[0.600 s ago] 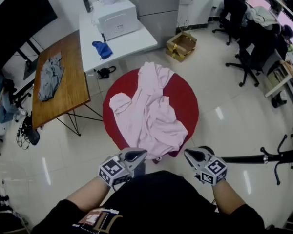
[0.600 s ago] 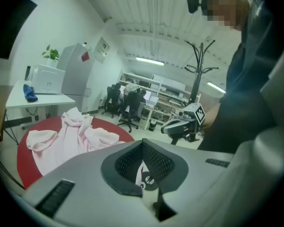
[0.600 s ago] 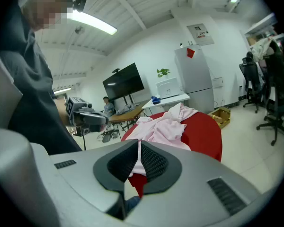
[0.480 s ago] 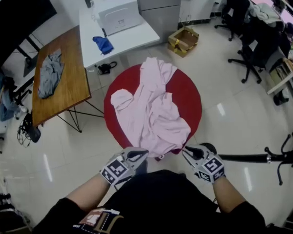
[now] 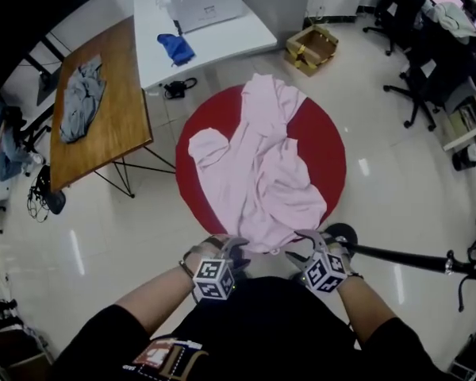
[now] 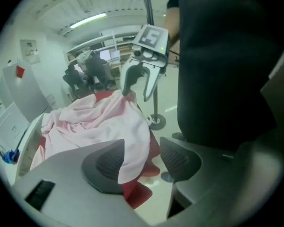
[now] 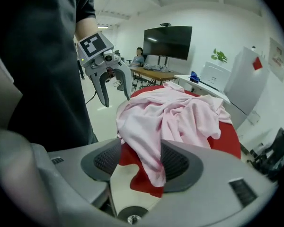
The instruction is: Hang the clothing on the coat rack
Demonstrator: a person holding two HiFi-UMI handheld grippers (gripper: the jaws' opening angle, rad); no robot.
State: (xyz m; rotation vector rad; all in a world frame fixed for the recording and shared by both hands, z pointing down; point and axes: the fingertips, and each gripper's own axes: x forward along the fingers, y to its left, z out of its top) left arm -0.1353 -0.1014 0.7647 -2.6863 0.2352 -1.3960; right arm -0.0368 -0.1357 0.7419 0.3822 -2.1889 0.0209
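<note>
A pink garment lies crumpled on a round red table; its hem hangs over the near edge. My left gripper and right gripper sit at that edge, either side of the hem. In the left gripper view the left gripper is open, with the pink garment hanging between the jaws, against one pad. In the right gripper view the right gripper is open too, with a fold of the garment drooping between its pads. The black coat rack stands just to my right.
A wooden table with a grey garment stands at the left. A white table behind it carries a printer and a blue cloth. A cardboard box and office chairs are at the back right.
Both grippers have moved forward from my waist to the table's near edge and closer together, so the hanging pink hem now lies between their jaws.
</note>
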